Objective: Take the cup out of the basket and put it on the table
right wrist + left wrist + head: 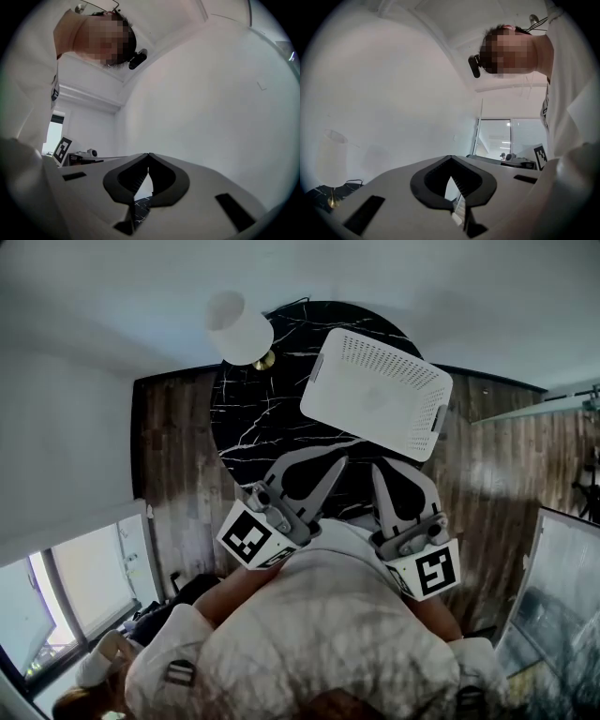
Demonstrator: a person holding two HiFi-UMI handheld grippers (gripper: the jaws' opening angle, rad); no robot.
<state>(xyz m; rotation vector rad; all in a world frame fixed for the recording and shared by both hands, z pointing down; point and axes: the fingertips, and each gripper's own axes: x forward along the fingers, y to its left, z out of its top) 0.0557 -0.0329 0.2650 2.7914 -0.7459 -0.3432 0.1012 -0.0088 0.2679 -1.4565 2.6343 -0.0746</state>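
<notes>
A white perforated basket (pixel 375 395) sits on the far right part of the round black marble table (pixel 262 418). No cup shows clearly in it; I only make out a faint pale shape inside. Both grippers are held close to my chest, short of the table's near edge, pointing toward the basket. The left gripper (pixel 339 461) is shut with its tips together and nothing held, and its own view (pixel 450 157) faces a white wall. The right gripper (pixel 380 467) is shut and empty too, its tips (pixel 149 154) meeting.
A white lamp (pixel 239 329) with a brass base stands at the table's far left edge, also seen as the lamp (pixel 332 154) from the left gripper. Dark wood floor (pixel 178 484) surrounds the table. A person's head fills the top of both gripper views.
</notes>
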